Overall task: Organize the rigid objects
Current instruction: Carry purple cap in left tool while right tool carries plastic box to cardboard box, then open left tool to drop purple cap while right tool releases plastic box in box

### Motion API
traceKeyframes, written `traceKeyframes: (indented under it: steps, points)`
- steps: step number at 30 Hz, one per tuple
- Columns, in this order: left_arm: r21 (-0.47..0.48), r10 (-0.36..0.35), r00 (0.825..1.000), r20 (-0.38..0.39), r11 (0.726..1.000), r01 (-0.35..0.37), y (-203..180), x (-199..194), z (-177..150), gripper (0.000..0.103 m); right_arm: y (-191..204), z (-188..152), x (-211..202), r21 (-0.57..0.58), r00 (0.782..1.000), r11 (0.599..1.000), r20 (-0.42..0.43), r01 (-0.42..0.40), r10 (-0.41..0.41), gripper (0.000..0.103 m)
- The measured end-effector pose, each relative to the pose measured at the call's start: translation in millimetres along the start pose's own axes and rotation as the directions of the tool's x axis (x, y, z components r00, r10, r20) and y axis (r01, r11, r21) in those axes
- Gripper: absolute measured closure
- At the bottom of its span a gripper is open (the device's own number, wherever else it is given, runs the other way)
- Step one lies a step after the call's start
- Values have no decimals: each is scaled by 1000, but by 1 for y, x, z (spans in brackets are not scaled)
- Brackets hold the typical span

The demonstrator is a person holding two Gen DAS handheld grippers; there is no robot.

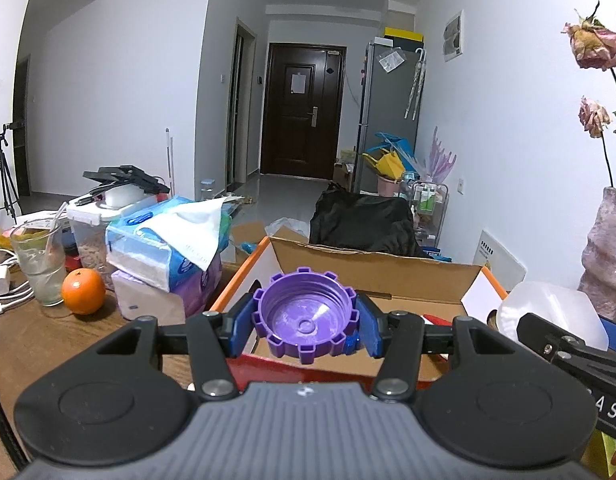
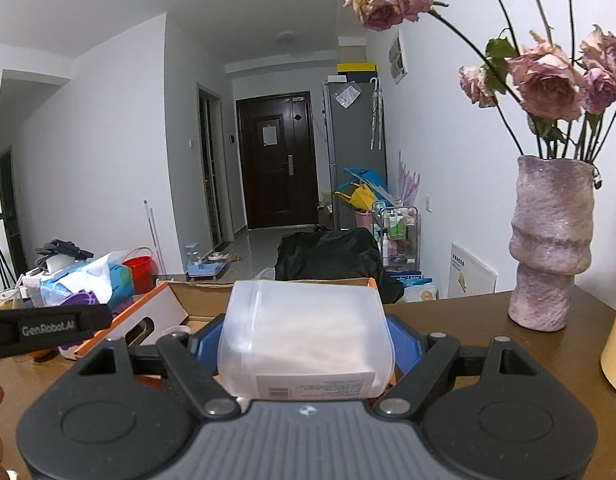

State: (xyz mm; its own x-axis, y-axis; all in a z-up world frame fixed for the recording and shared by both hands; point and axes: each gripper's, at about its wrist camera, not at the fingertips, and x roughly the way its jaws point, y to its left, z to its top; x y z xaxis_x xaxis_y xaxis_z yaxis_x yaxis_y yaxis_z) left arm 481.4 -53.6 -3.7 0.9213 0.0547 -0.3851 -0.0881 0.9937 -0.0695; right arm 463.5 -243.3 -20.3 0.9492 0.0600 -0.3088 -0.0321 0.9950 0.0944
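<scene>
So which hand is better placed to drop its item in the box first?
Probably left. The left gripper holds the purple cap over the box; the jar appears nearer its edge.

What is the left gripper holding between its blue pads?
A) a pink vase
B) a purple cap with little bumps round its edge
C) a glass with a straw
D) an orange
B: in the left wrist view the left gripper is shut on the purple cap, its blue pads pressing both sides, while the orange and the glass sit on the table.
</scene>
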Motion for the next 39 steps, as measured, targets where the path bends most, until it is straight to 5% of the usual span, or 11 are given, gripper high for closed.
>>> traceKeyframes:
  steps: [39]
  points:
    - [40, 47, 998, -36, 998, -45, -3, 82, 18, 49, 7, 20, 95, -59, 993, 996, -102, -68, 61, 22]
